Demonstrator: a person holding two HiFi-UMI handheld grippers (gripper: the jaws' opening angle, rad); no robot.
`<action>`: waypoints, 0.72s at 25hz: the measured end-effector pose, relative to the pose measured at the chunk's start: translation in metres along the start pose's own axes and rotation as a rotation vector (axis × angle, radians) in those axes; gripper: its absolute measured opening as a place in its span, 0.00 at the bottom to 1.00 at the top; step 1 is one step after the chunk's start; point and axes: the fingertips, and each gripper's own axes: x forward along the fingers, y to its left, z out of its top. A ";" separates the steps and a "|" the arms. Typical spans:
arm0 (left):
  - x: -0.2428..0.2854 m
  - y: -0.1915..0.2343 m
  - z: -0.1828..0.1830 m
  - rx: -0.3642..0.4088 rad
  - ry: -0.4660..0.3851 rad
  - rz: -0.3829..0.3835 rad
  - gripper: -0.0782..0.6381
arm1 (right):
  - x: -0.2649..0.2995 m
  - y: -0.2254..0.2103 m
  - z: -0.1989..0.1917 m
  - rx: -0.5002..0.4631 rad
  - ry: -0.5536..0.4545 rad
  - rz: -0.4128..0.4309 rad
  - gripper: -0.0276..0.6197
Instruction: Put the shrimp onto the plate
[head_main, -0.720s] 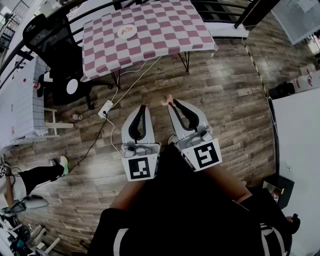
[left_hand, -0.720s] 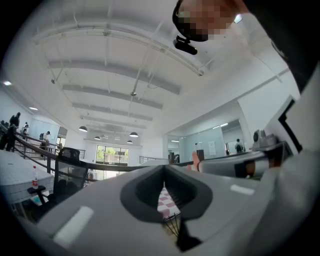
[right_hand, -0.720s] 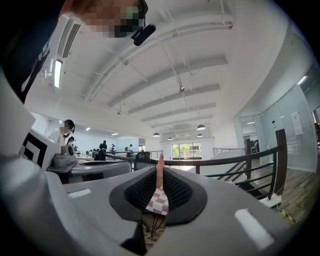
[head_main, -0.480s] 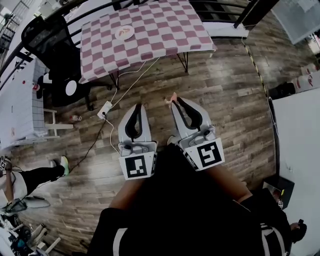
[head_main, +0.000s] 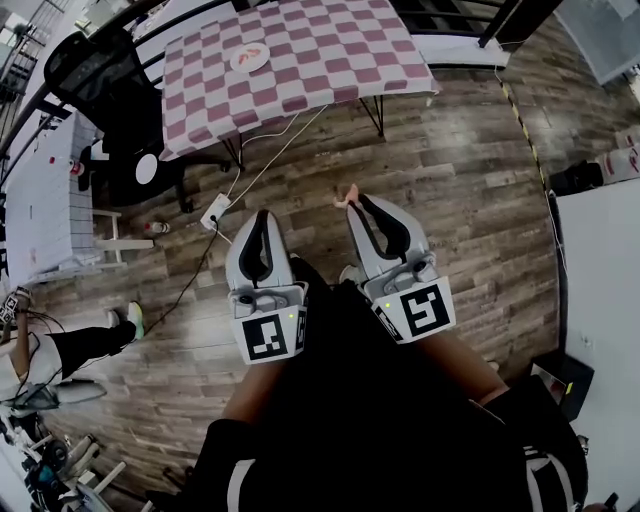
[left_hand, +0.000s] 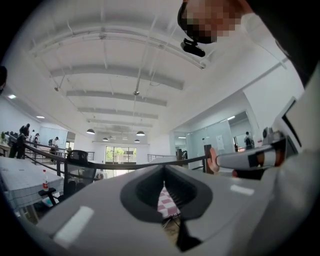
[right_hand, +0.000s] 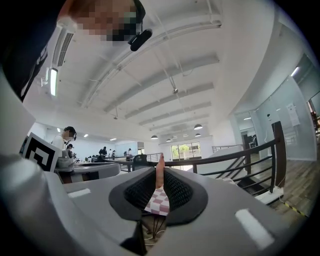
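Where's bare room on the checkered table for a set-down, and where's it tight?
The checkered table is bare everywhere right of the plate, to its right edge. Tight side: left of the plate, where the black chair crowds the table's corner, with the power strip and cables on the floor below.

My left gripper (head_main: 262, 213) and right gripper (head_main: 354, 198) are matt grey plastic with ribbed black pads (right_hand: 181, 191), the shrimp (right_hand: 160, 172) looks smooth, the floor (head_main: 450, 190) is glossy wood planks, and there's a checked cloth (head_main: 320, 50) top-centre.
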 end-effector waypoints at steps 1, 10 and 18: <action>-0.001 0.000 -0.002 0.000 0.005 0.003 0.12 | 0.001 0.000 -0.003 0.006 0.005 0.004 0.12; 0.018 0.019 -0.015 -0.017 0.006 0.013 0.12 | 0.020 -0.006 -0.016 0.016 0.028 -0.005 0.12; 0.075 0.031 -0.015 -0.037 -0.007 -0.026 0.12 | 0.059 -0.032 -0.008 -0.004 0.031 -0.039 0.12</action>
